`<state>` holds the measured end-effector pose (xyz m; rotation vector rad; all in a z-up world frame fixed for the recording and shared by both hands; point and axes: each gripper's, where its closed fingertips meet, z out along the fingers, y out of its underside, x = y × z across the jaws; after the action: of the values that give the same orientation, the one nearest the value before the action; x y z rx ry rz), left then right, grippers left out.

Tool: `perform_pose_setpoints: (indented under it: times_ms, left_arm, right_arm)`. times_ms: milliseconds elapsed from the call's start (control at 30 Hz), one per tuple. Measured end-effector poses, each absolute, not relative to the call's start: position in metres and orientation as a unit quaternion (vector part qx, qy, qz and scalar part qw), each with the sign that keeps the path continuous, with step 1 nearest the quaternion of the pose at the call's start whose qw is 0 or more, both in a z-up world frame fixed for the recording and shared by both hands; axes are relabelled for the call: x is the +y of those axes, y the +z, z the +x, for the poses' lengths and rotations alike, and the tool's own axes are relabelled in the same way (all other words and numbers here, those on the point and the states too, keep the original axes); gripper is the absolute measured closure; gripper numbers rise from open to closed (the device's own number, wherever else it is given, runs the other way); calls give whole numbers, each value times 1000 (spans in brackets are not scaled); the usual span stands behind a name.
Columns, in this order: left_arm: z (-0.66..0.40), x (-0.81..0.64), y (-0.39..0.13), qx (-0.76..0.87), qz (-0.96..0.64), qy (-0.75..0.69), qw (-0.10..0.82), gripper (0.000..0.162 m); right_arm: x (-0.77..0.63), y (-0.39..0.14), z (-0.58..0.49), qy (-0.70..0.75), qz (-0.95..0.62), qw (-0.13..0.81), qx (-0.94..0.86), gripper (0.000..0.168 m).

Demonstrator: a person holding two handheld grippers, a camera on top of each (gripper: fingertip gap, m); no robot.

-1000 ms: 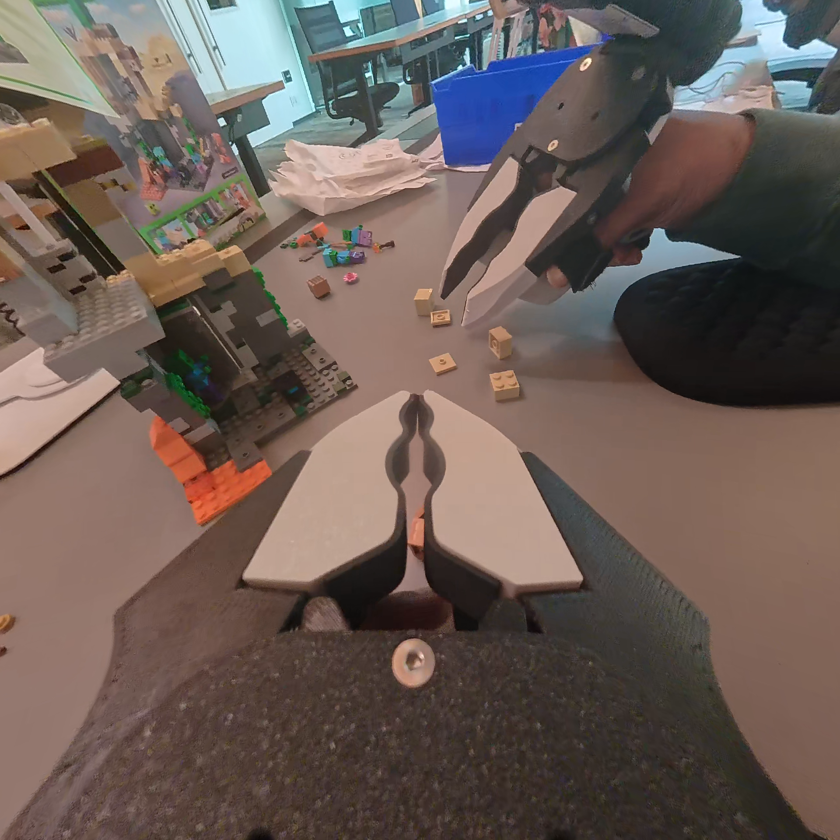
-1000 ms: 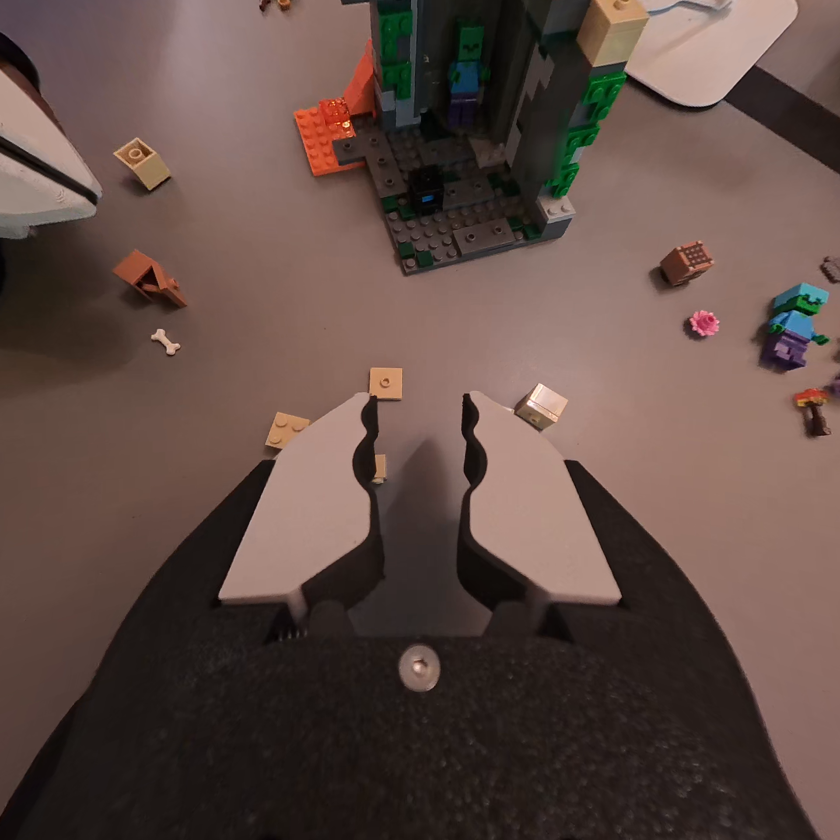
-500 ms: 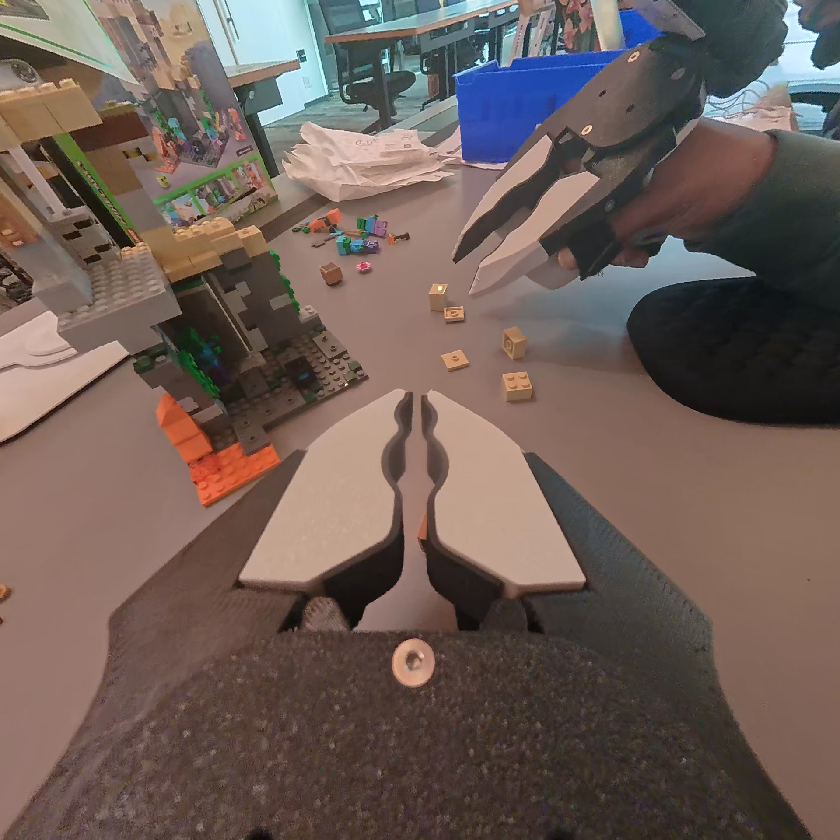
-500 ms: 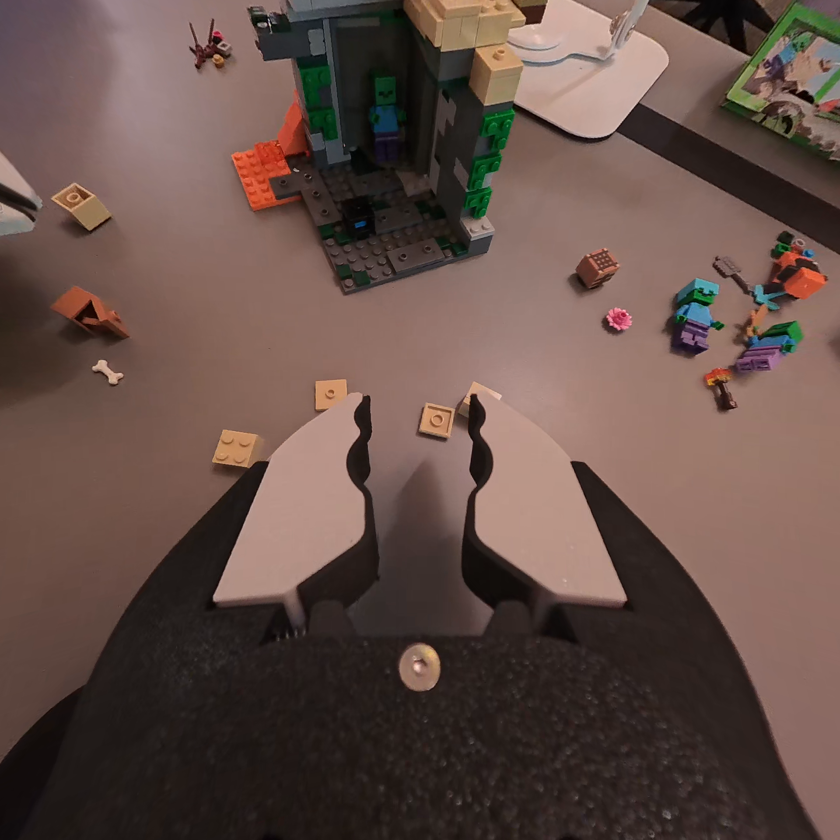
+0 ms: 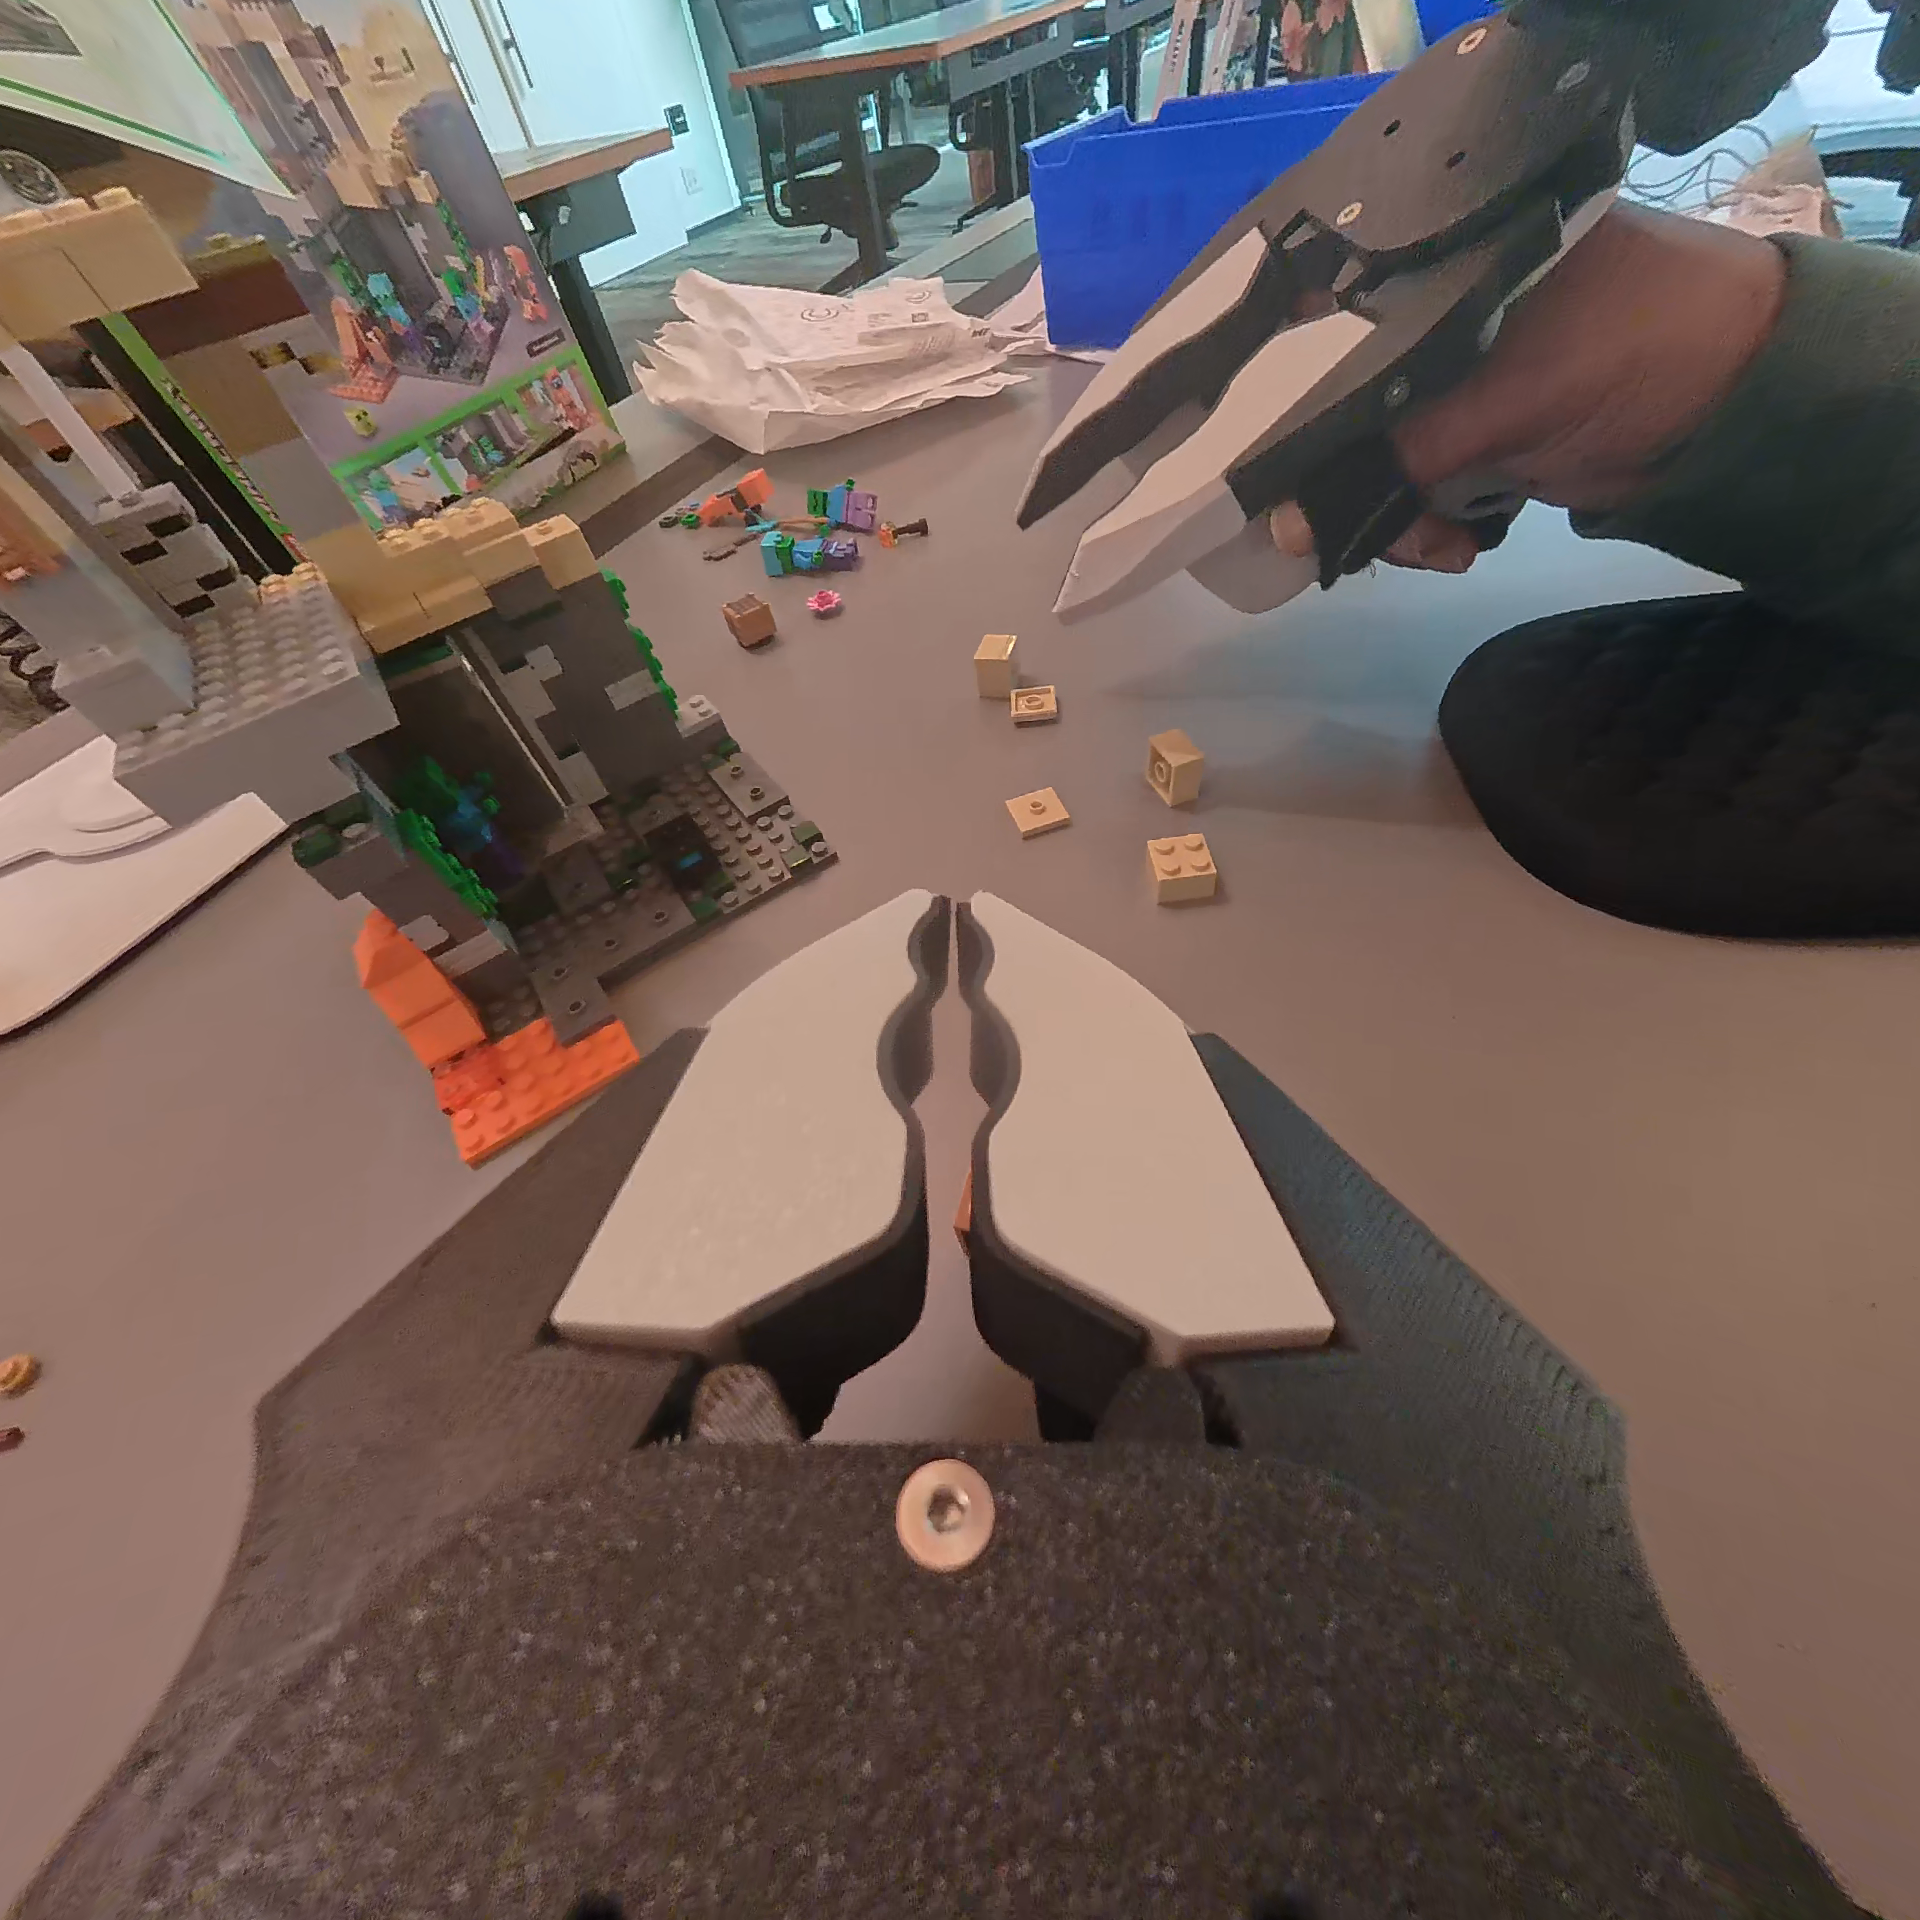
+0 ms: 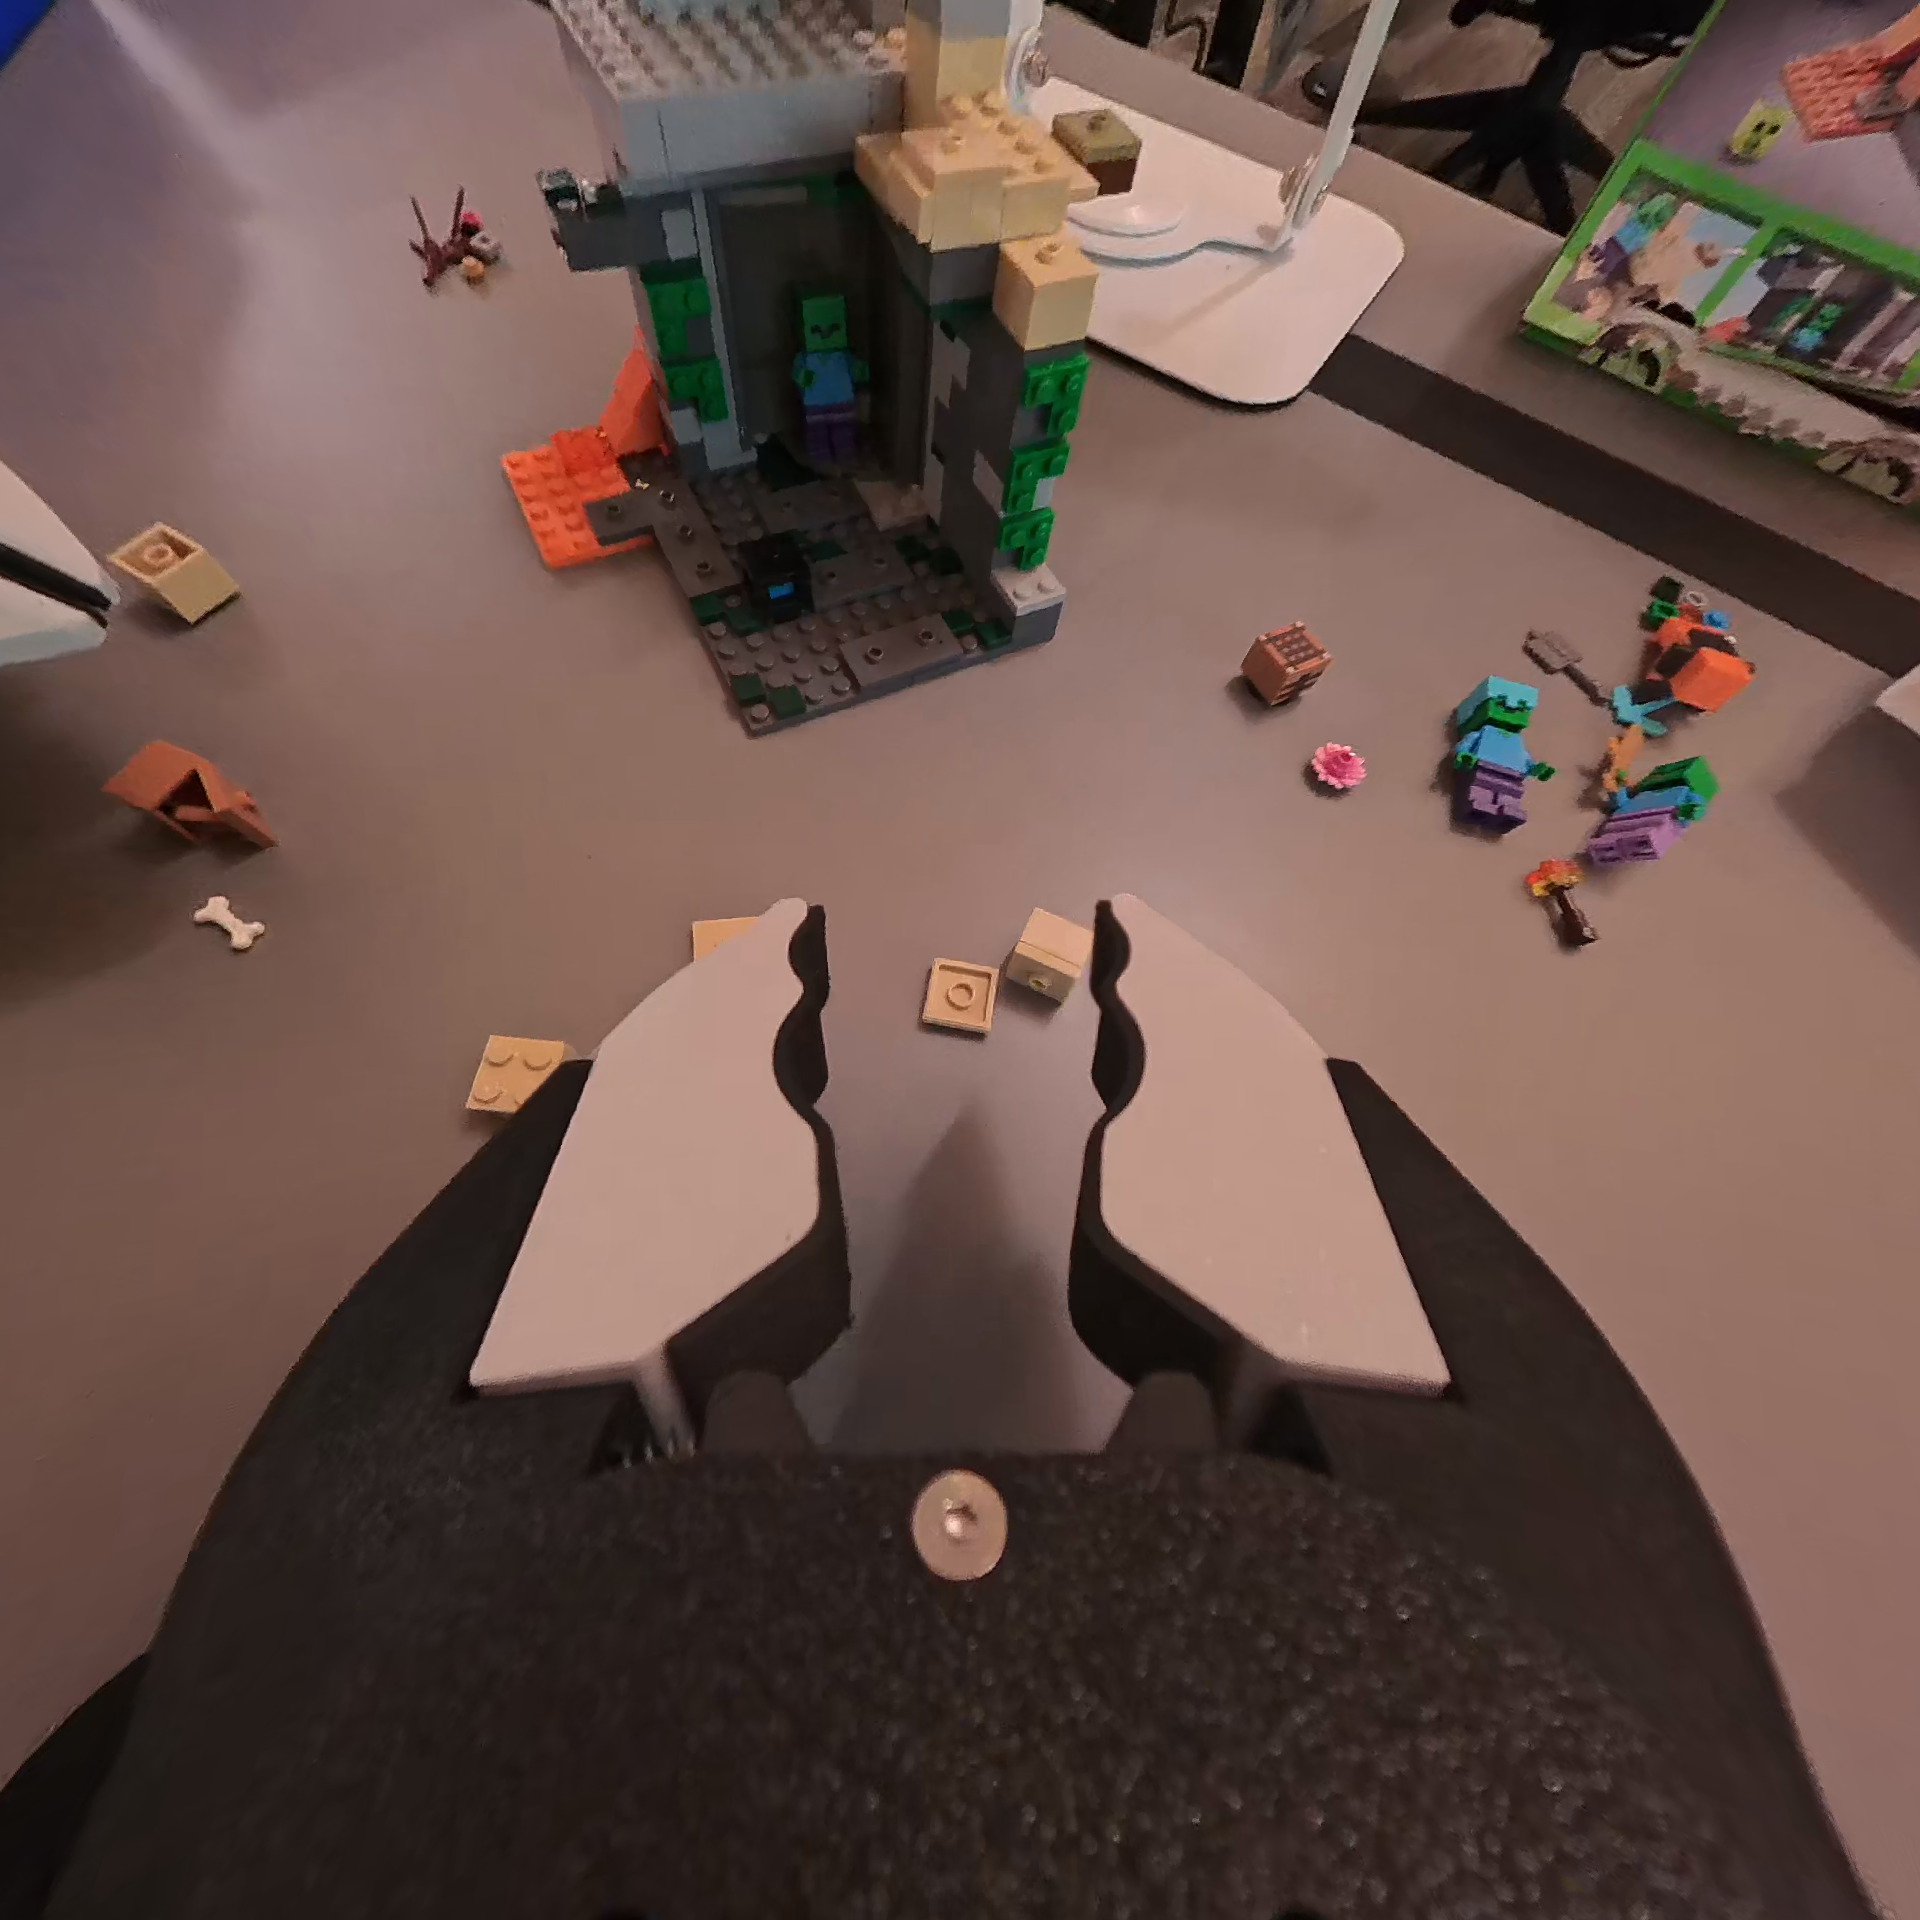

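Observation:
My left gripper [image 5: 954,909] is shut and empty, low over the grey table, next to the brick model [image 5: 540,790]. A brown piece [image 6: 187,795] lies under it, and a sliver of it shows between the fingers. My right gripper [image 6: 956,914] is open and empty and hangs above several loose tan pieces. A flat tan tile [image 6: 958,995] and a small tan brick [image 6: 1047,956] lie between its tips. A tan two-by-two plate [image 6: 514,1070] lies to its left. The right gripper also shows in the left wrist view [image 5: 1042,561], held by a hand above a tan brick [image 5: 995,665].
The model [image 6: 831,416] holds a green figure [image 6: 829,374]. Small figures [image 6: 1621,748], a brown cube [image 6: 1285,665] and a pink flower [image 6: 1337,767] lie to the right. A set box [image 5: 416,312], paper bags [image 5: 831,353], a blue bin [image 5: 1143,208] and a black pad [image 5: 1714,769] ring the table. The tan two-by-two plate [image 6: 514,1070] sits 8 cm or so from the ends of my right fingers.
My right gripper has risen and drawn back from the tan pieces, still open, so more of the model shows. My left gripper has stayed shut and barely moved.

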<state>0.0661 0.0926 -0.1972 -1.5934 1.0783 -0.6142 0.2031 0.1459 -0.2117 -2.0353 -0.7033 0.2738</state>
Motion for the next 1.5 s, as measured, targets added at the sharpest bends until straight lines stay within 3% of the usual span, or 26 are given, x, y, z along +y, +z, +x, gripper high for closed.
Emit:
perform_pose_setpoints:
  times_ms: [500, 767, 833, 1033, 1067, 1267, 1400, 1500]
  left_arm:
    - [66, 93, -197, 452, -667, -255, 535, 162]
    - [66, 93, -198, 455, -667, -254, 532, 162]
    - [67, 93, -198, 457, -666, -254, 533, 162]
    - [66, 92, -198, 457, -664, -252, 535, 162]
    - [66, 92, -198, 458, -664, -252, 535, 162]
    - [67, 91, -198, 461, -662, -250, 535, 162]
    - [67, 91, -199, 463, -663, -250, 533, 162]
    - [67, 91, -199, 464, -662, -250, 533, 162]
  right_arm:
    - [149, -215, 214, 84, -839, 462, -275, 112]
    - [153, -249, 236, 52, -881, 392, -261, 94]
    - [151, -256, 230, 72, -884, 375, -269, 101]
    - [149, -259, 229, 66, -882, 367, -287, 167]
    - [148, -258, 229, 69, -880, 369, -289, 168]
    - [151, -250, 227, 86, -875, 391, -272, 168]
    - [159, -255, 224, 93, -882, 383, -258, 132]
    - [166, -259, 218, 97, -886, 376, -253, 127]
